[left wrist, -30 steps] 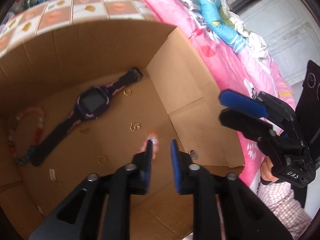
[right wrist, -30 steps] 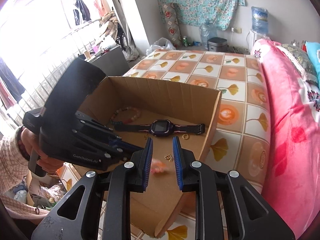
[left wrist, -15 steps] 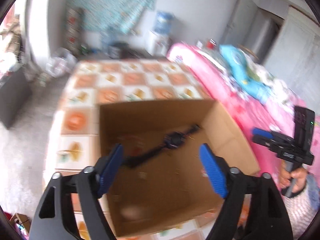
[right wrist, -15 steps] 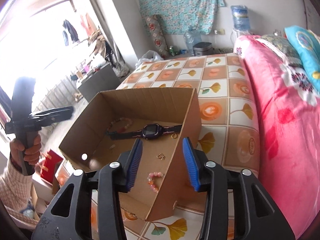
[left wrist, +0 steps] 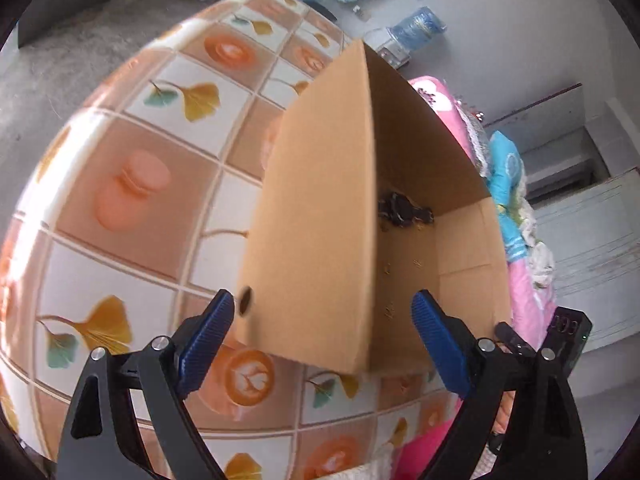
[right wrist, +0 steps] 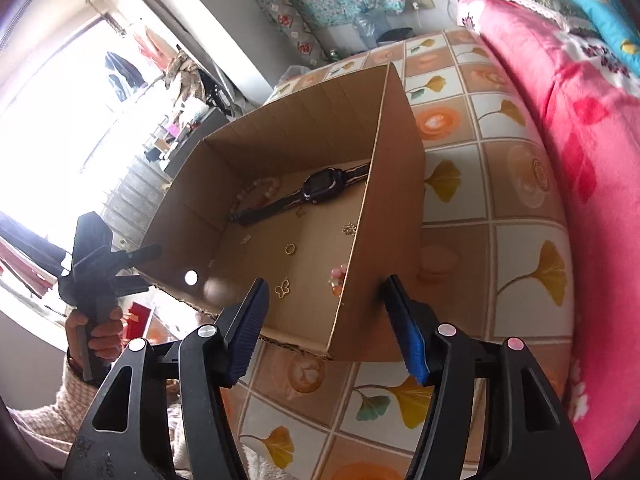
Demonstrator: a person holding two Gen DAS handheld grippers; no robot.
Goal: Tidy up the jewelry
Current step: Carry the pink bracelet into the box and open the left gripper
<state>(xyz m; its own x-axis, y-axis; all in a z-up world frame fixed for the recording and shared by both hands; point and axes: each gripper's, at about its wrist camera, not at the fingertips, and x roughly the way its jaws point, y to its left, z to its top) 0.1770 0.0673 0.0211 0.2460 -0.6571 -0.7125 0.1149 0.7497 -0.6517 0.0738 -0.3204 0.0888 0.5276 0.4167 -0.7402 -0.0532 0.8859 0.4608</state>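
Observation:
An open cardboard box (right wrist: pixel 394 216) stands on a patterned mat. In it lie a dark smartwatch (right wrist: pixel 320 186), a pale bead bracelet (right wrist: pixel 260 192), a gold ring (right wrist: pixel 290 248), a gold butterfly charm (right wrist: pixel 283 289), a small gold cluster (right wrist: pixel 349 228) and a pink bead piece (right wrist: pixel 337 276). My right gripper (right wrist: pixel 326 320) is open and empty, just outside the box's near corner. My left gripper (left wrist: pixel 320 340) is open and empty, outside the box's near wall (left wrist: pixel 312 240); the watch (left wrist: pixel 402 210) shows inside. The left gripper also shows in the right wrist view (right wrist: pixel 132 264).
The mat with orange squares and ginkgo leaves (right wrist: pixel 500 208) lies under the box. A pink floral blanket (right wrist: pixel 580 112) runs along the right. A blue pillow (left wrist: pixel 506 184) lies beyond the box. A water bottle (left wrist: pixel 416 26) stands by the far wall.
Both grippers have opened wide and pulled back out of the box. The pink bead piece now lies on the box floor. The left gripper has swung round to the box's outer side.

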